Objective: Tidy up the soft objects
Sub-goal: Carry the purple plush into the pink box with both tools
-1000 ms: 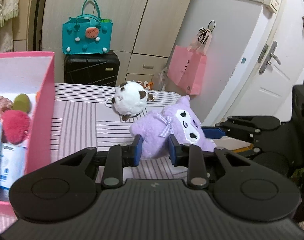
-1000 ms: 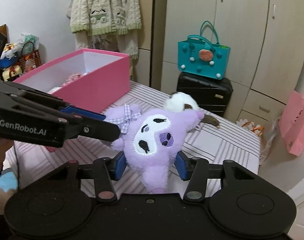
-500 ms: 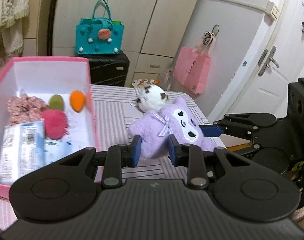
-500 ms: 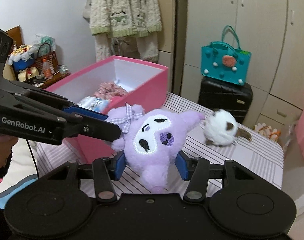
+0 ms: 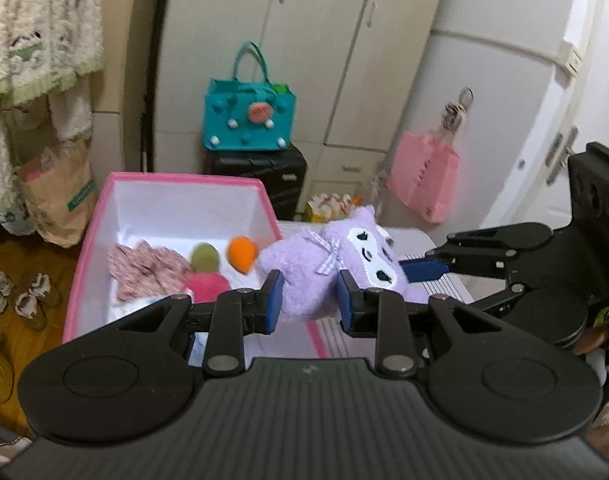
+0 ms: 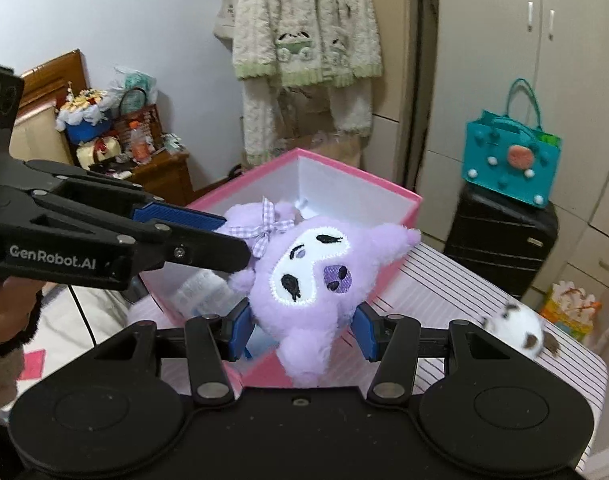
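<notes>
A purple plush (image 5: pixel 344 256) with a white face and a checked bow is held in the air by both grippers, over the right rim of the pink box (image 5: pixel 100 208). My left gripper (image 5: pixel 307 301) is shut on one end of it. My right gripper (image 6: pixel 301 327) is shut on its lower part, with the plush (image 6: pixel 316 264) face up; the pink box (image 6: pixel 392 192) lies just behind. The box holds a pink patterned cloth (image 5: pixel 144 270), a green ball (image 5: pixel 203 257), an orange ball (image 5: pixel 242 254), a pink ball (image 5: pixel 206 286) and packets.
A white and brown round plush (image 6: pixel 516 326) lies on the striped table (image 6: pixel 444 288) to the right. A teal bag (image 5: pixel 250 118) on a black suitcase (image 5: pixel 272 176) stands behind, next to a hanging pink bag (image 5: pixel 424 180). Shoes (image 5: pixel 8 292) lie on the floor at left.
Both grippers have carried the purple plush up and to the left, from above the striped table to over the pink box's edge. The white plush stayed on the table.
</notes>
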Action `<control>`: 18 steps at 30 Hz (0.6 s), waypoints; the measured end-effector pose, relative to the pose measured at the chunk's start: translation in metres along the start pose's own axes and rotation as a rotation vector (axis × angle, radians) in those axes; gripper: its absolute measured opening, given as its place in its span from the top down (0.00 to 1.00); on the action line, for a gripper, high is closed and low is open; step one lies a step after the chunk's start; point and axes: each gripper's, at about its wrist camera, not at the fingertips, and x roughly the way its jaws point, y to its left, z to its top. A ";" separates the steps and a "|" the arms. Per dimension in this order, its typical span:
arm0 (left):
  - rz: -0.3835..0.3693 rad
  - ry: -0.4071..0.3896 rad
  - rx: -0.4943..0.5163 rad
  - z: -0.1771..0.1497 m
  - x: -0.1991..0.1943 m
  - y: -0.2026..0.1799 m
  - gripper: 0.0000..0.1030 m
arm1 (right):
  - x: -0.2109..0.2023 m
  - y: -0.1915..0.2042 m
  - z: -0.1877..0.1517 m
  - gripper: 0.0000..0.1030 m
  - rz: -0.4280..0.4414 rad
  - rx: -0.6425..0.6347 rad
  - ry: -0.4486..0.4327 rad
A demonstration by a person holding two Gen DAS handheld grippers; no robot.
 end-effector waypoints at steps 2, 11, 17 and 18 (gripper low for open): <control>0.022 -0.019 -0.008 0.002 -0.004 0.009 0.74 | 0.009 0.003 0.007 0.44 0.016 -0.017 0.003; 0.128 0.080 -0.063 0.007 0.016 0.061 0.74 | 0.073 0.018 0.032 0.45 0.068 -0.081 0.113; 0.169 0.206 -0.089 0.010 0.043 0.096 0.74 | 0.117 0.027 0.036 0.45 0.077 -0.086 0.172; 0.176 0.236 -0.083 0.012 0.050 0.101 0.73 | 0.124 0.028 0.036 0.45 0.069 -0.092 0.180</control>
